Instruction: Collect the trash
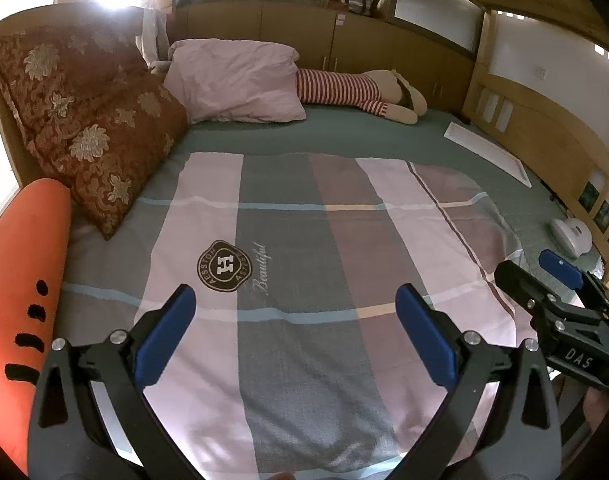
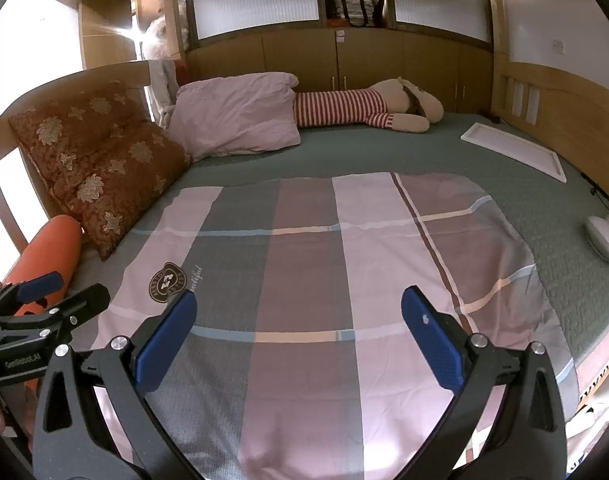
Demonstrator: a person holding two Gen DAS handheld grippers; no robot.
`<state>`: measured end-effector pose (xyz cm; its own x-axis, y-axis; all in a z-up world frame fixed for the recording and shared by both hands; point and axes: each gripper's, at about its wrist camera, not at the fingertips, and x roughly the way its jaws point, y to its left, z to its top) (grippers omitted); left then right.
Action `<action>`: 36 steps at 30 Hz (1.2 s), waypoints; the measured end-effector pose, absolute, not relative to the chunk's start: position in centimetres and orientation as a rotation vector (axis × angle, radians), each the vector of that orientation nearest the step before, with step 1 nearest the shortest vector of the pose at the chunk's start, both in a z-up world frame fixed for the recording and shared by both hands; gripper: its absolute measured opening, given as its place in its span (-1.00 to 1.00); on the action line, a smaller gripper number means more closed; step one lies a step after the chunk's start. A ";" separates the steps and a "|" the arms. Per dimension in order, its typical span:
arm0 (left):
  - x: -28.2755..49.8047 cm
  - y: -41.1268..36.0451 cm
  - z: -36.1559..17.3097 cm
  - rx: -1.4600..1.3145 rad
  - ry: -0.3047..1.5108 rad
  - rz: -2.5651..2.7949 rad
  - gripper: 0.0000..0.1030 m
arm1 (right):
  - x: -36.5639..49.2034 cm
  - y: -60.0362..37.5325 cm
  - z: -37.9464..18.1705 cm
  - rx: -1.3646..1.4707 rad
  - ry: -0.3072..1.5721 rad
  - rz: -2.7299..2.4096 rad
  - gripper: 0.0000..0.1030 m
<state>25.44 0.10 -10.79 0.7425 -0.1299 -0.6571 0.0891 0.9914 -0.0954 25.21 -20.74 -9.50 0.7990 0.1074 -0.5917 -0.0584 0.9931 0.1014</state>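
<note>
My left gripper [image 1: 296, 300] is open and empty, held above a pink and grey plaid quilt [image 1: 288, 264] on a bed. My right gripper [image 2: 300, 308] is open and empty above the same quilt [image 2: 324, 272]. Each gripper shows in the other's view: the right one at the right edge [image 1: 544, 276], the left one at the left edge [image 2: 60, 288]. I see no loose trash on the quilt. A flat white panel [image 2: 516, 150] lies on the green sheet at the far right, also in the left wrist view [image 1: 488, 152].
A red floral cushion [image 2: 100, 164], a pink pillow [image 2: 236, 116] and a striped plush toy [image 2: 364, 110] lie at the head. An orange plush [image 1: 20, 280] lies at the left. A white handheld device [image 2: 608, 240] sits at the right. Wooden rails [image 2: 552, 92] surround the bed.
</note>
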 end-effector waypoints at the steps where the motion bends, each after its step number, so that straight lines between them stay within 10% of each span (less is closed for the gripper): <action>1: 25.4 0.1 -10.8 -0.061 0.723 -0.122 0.93 | 25.2 -20.7 -9.5 0.080 0.639 0.089 0.94; 36: 25.1 1.4 -10.8 -0.100 0.729 -0.025 0.93 | 25.3 -20.5 -9.4 0.081 0.636 0.089 0.94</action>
<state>25.13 1.45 -10.81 0.7457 -0.0576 -0.6637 -0.0120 0.9949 -0.0998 25.34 -20.55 -9.44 0.8008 0.1074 -0.5892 -0.0577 0.9930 0.1026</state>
